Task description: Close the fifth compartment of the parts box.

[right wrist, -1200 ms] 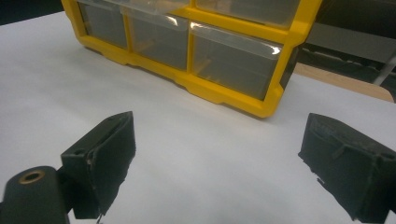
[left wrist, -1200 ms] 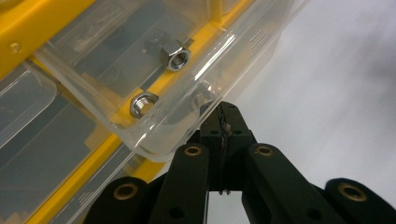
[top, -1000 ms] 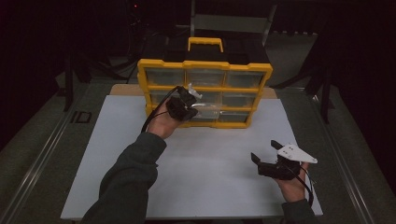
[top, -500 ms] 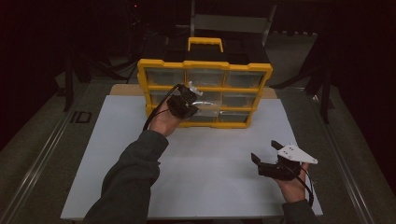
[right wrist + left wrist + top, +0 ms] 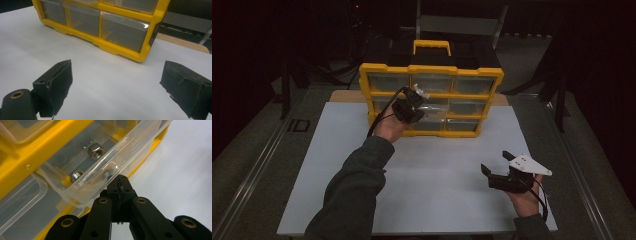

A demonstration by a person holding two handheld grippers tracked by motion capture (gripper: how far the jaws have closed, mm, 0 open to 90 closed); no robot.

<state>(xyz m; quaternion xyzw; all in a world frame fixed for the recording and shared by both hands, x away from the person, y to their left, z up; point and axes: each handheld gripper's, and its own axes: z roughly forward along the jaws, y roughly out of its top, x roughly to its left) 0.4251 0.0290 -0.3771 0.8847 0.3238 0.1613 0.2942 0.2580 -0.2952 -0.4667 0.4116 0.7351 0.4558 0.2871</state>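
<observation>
I see one yellow organizer (image 5: pixel 431 80) standing upright on the white tabletop (image 5: pixel 437 165), with nine clear drawers in three rows of three. My left tool (image 5: pixel 417 100) is at its front, in the middle row. In the left gripper view its jaws are pressed together on the front lip of one clear drawer (image 5: pixel 105 157), which is pulled out a little from the yellow frame, directly ahead of the tips. Inside this drawer I count three metal nuts: one hex nut (image 5: pixel 96 150) farther from the tool, a second nut (image 5: pixel 77 175) nearer and to the left, and a third nut (image 5: pixel 108 173) just beyond the tips, blurred by the plastic wall.

My right tool (image 5: pixel 497 167) rests low over the tabletop, well apart from the organizer. Its two jaws are spread wide, with nothing between them. In the right gripper view the organizer (image 5: pixel 105 42) stands ahead of the jaws, with closed drawers.
</observation>
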